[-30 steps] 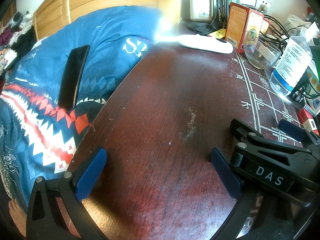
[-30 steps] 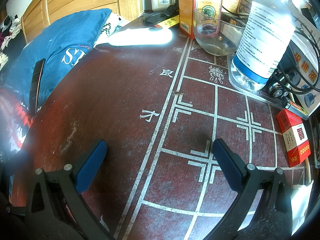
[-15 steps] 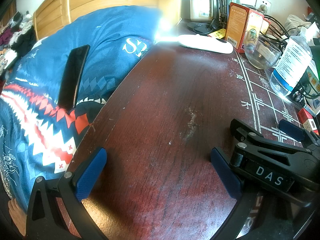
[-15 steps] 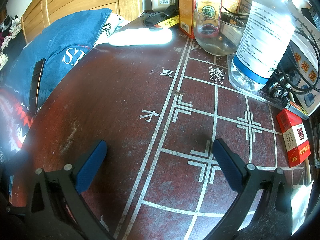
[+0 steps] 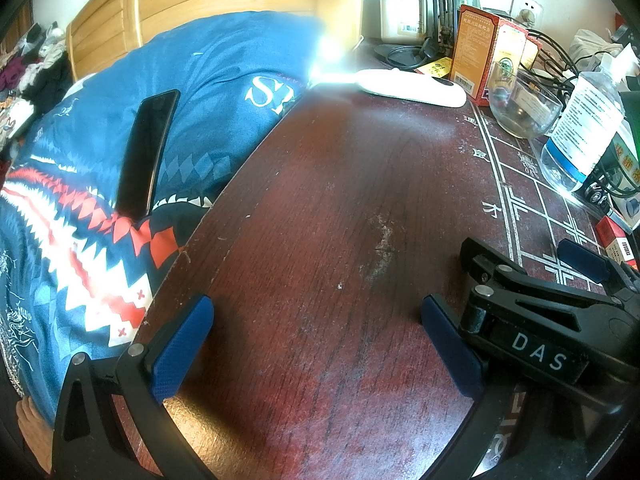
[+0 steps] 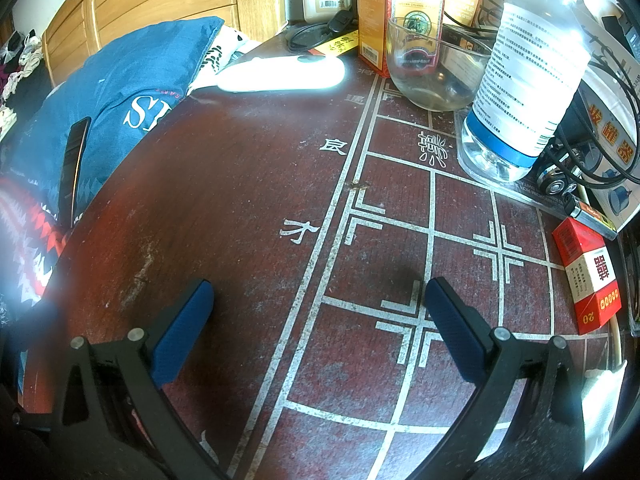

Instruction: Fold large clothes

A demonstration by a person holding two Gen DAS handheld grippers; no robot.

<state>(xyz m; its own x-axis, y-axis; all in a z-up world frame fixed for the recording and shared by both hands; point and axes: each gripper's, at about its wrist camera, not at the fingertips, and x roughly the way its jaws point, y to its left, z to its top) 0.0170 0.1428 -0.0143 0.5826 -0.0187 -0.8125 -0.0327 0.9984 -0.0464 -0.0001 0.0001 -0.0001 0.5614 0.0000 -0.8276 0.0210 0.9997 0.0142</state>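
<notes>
A large blue cloth (image 5: pixel 100 168) with a red and white zigzag print and white letters lies on a bed left of the dark red table (image 5: pixel 320 220); it also shows at the left of the right wrist view as the blue cloth (image 6: pixel 120 92). My left gripper (image 5: pixel 316 340) rests low over the table near its left edge, open, nothing between its blue pads. My right gripper (image 6: pixel 316 328) stands open over the white board lines of the table (image 6: pixel 280 184), empty too. Its black body (image 5: pixel 540 320) shows at the right of the left wrist view.
A black phone (image 5: pixel 146 156) lies on the cloth. At the table's back and right stand a white oblong device (image 6: pixel 280 74), a glass bowl (image 6: pixel 432 68), a plastic bottle (image 6: pixel 528 68), orange boxes (image 6: pixel 384 8), a red cigarette pack (image 6: pixel 588 276) and cables. A wooden headboard (image 5: pixel 200 0) stands behind.
</notes>
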